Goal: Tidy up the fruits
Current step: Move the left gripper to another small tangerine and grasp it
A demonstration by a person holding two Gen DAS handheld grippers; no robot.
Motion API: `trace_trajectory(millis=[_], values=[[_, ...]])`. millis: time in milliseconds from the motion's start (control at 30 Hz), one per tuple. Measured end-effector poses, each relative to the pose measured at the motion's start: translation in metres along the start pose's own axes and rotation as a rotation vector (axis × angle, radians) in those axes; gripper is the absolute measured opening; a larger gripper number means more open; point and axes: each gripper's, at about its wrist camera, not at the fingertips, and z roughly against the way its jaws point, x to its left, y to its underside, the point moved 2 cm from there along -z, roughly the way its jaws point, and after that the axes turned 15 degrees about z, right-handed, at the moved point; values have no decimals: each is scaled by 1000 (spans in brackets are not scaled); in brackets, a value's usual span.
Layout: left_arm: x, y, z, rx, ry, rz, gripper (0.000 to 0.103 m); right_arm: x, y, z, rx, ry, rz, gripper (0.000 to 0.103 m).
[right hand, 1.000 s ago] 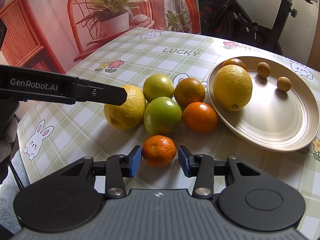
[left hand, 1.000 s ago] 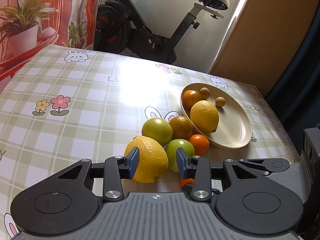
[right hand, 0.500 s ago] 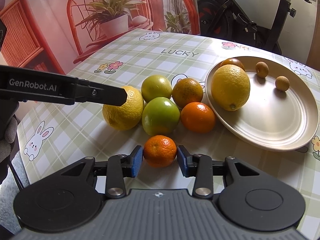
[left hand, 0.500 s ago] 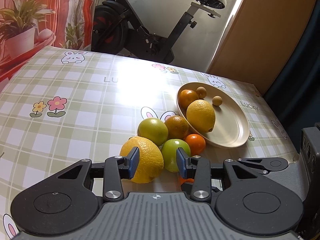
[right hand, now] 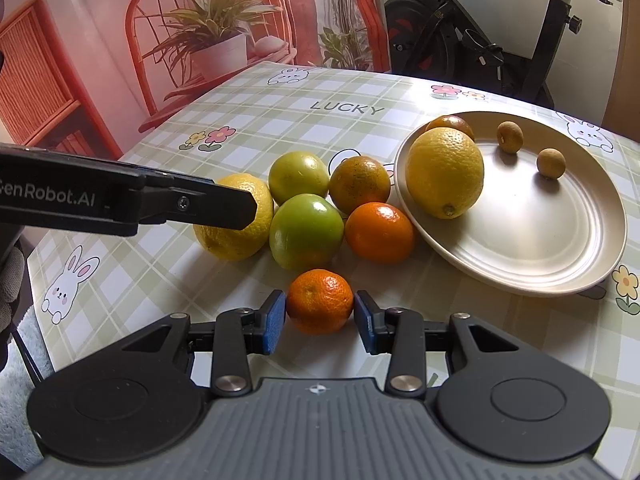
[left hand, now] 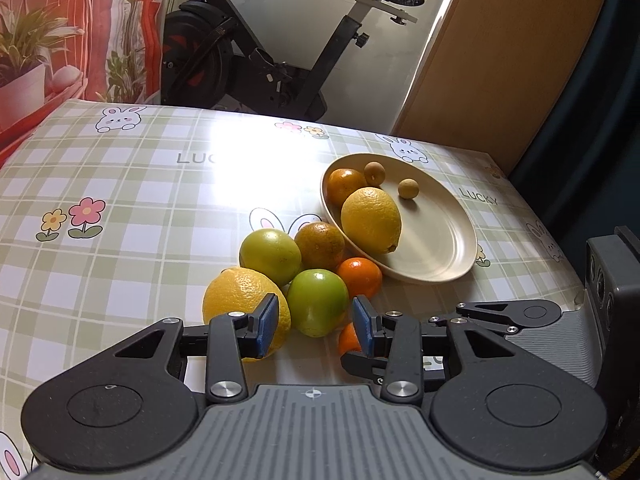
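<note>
My right gripper (right hand: pixel 320 322) is shut on a small mandarin (right hand: pixel 320 300) that rests on the checked tablecloth, one blue pad against each side. Just beyond it lie a lemon (right hand: pixel 232 220), two green fruits (right hand: pixel 306 232) (right hand: pixel 298 172), a dark orange (right hand: pixel 359 184) and a bright orange (right hand: pixel 379 232). A beige plate (right hand: pixel 560 248) on the right holds a second lemon (right hand: pixel 444 172), an orange and two small brown fruits. My left gripper (left hand: pixel 315 330) hovers open over the lemon (left hand: pixel 240 300) and green fruit (left hand: pixel 316 300), gripping nothing. In the left wrist view the mandarin (left hand: pixel 348 338) is partly hidden.
An exercise bike (left hand: pixel 280 60) stands past the table's far edge, beside a wooden door (left hand: pixel 500 60). A backdrop with a red chair and a potted plant (right hand: pixel 212 40) runs along the left. The table's right edge (left hand: pixel 560 264) lies just past the plate.
My right gripper's jaws have drawn in until the pads touch the mandarin. The left gripper has barely shifted, and its jaws stand as before.
</note>
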Motion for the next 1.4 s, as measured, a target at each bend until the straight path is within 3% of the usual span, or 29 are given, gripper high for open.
trace_trajectory(millis=[400,767,1167,1400], values=[[-14,2,-9,9,30,-36,41,-6,5,4,-12,22,-11,40],[-57,-2,-49,12,69,-182,41,-31,23,21,-26,76,-58,40],[-56,-13,-81,39,25,-187,41,-55,38,37,-40,107,-137,40],[-55,-7,-74,49,31,-183,41,-56,39,36,-43,105,-139,40]])
